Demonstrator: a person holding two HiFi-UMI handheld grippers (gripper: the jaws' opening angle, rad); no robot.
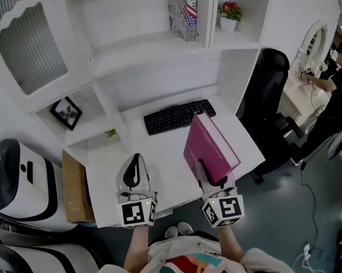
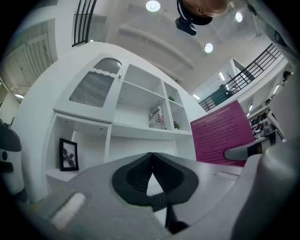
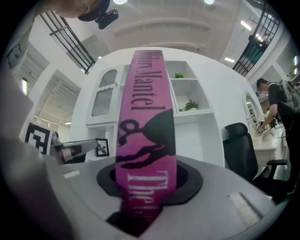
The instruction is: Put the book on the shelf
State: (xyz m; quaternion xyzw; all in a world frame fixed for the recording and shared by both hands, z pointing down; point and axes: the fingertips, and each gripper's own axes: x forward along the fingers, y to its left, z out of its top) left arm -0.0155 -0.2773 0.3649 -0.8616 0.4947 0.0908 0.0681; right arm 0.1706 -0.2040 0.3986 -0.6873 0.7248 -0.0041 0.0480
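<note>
Head view showed the right gripper [image 1: 212, 174] over the near right part of the white bench [image 1: 161, 162], its fingers clamped on the spine end of a magenta book [image 1: 208, 143]. The book stood on edge, leaning a little, just right of and nearer than a black keyboard [image 1: 179, 116], and well apart from the white shelf unit [image 1: 150, 52] at the far side. The left gripper [image 1: 136, 160] hovered to its left over the near bench. A framed picture [image 1: 66, 113] sat in a low left compartment and a potted plant [image 1: 229, 13] in an upper right one.

Left gripper view showed that gripper's fingers [image 2: 133, 176] together at the tips with nothing between them. The book's cover appeared at the right.

Right gripper view showed the dark fingers [image 3: 190, 180] pressed on both sides of the book's spine. The spine rose upright before the shelf unit, and a black office chair [image 3: 239, 150] stood at the right.
</note>
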